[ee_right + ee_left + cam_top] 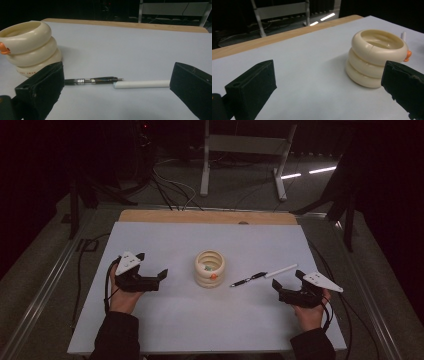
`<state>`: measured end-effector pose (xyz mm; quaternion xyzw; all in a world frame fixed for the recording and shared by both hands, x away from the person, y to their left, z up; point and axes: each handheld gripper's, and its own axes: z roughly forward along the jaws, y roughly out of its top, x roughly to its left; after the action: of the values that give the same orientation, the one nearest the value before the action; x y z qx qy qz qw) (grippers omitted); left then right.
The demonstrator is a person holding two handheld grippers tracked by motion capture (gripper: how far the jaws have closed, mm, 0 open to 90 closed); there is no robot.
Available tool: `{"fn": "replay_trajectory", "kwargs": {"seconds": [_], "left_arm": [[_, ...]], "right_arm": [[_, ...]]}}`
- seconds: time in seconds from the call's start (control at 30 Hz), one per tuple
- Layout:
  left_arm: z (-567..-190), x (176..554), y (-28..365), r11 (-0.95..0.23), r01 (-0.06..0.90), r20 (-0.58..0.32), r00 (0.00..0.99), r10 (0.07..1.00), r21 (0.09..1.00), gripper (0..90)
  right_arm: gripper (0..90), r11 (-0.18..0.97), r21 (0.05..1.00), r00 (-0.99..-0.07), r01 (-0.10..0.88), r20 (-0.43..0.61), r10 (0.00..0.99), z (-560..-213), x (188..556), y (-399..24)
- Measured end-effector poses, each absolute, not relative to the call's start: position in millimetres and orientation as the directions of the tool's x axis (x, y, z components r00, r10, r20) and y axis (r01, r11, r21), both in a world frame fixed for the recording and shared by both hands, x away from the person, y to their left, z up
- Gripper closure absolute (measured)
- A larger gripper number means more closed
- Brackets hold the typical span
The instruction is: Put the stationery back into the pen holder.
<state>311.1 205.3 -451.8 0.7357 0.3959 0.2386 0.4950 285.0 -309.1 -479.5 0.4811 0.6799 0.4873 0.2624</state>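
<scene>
A cream ribbed cup (pixel 210 268) of three stacked rings stands at the middle of the white table sheet (pixel 165 245), with a small orange piece (pixel 213 276) on its front. Just to its right lie a black pen (pixel 248 279) and a white cap (pixel 281 270), end to end. My left gripper (pixel 151 267) rests open to the left of the cup (pixel 375 56), nothing between its jaws. To the right of the pen (pixel 93 80) and the cap (pixel 142 84), my right gripper (pixel 287 280) is open and aimed at them, a short way off.
A wooden strip (pixel 207 217) runs along the table's far edge. Beyond it stand a grey table frame (pixel 245 155) and cables on the dark floor. A metal rail (pixel 45 285) flanks each side of the table. Bare sheet lies in front of the cup.
</scene>
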Motion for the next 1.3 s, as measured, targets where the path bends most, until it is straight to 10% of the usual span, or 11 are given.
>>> {"fn": "replay_trajectory", "kwargs": {"seconds": [1.3], "left_arm": [[-469, 276, 245, -0.170, 0.331, -0.004, 0.467, 0.884, 0.928, 0.2]], "right_arm": [[0.0, 0.166, 0.875, -0.379, 0.455, 0.021, 0.925, -442, 323, -313]]}}
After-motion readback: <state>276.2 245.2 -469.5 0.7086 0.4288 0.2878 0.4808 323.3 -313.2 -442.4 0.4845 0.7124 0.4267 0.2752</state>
